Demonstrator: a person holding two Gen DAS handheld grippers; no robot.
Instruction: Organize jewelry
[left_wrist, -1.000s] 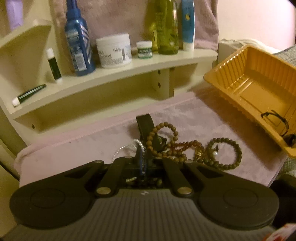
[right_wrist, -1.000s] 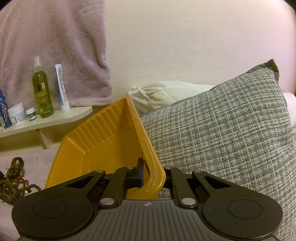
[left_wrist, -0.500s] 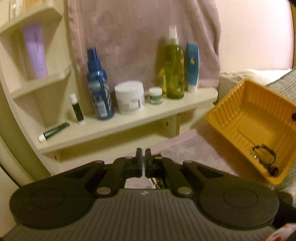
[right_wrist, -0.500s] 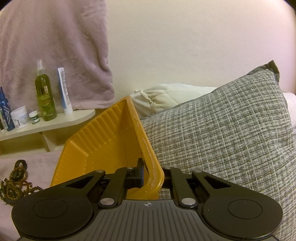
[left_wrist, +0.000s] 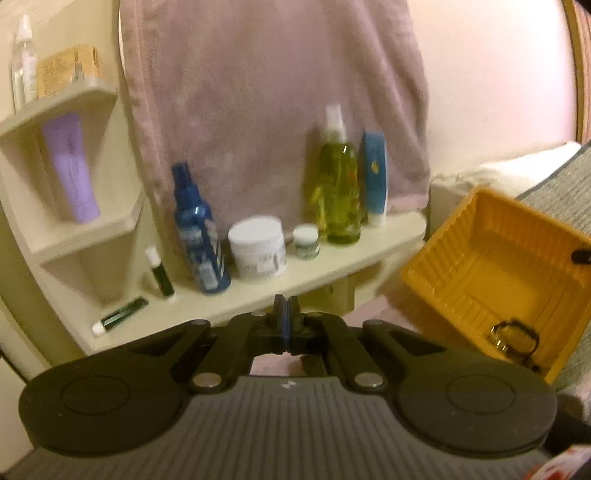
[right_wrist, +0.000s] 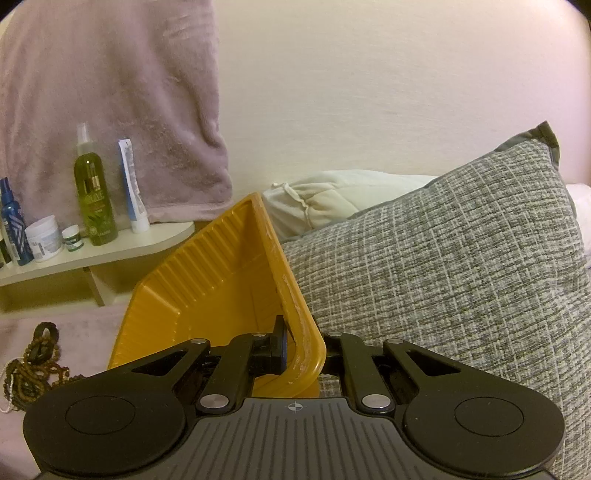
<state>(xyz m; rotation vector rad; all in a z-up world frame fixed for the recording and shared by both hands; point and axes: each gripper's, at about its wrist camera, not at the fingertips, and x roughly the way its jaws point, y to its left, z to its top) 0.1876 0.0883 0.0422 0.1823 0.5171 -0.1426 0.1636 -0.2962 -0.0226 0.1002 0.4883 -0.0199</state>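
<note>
1. The left gripper (left_wrist: 284, 317) has its two black fingers pressed together. Whether a strand is pinched between them cannot be told, since the tips hide whatever may hang below.
2. The right gripper (right_wrist: 295, 343) is clamped on the near rim of the ribbed yellow plastic tray (right_wrist: 207, 280), one finger inside the wall and the other outside, holding the tray tipped up against the grey woven cushion (right_wrist: 443, 277).
3. The heap of brown wooden bead bracelets (right_wrist: 33, 365) lies on the pink cloth-covered surface (right_wrist: 92, 332), well to the left of the tray and apart from it.
4. In the left wrist view the tray (left_wrist: 480, 236) sits to the right of the closed fingers, its open mouth turned toward them and its long axis running away to the right. A thin black band with small gold pieces (left_wrist: 513, 338) already lies in its low corner.
5. The coming move likely turns on this: the left hand is the free one, and anything it carries must travel rightward and over the tray's near rim.
6. The left gripper points somewhat downward toward the cream wooden shelf (left_wrist: 332, 258) of bottles; the right points gently down along the tray wall.
</note>
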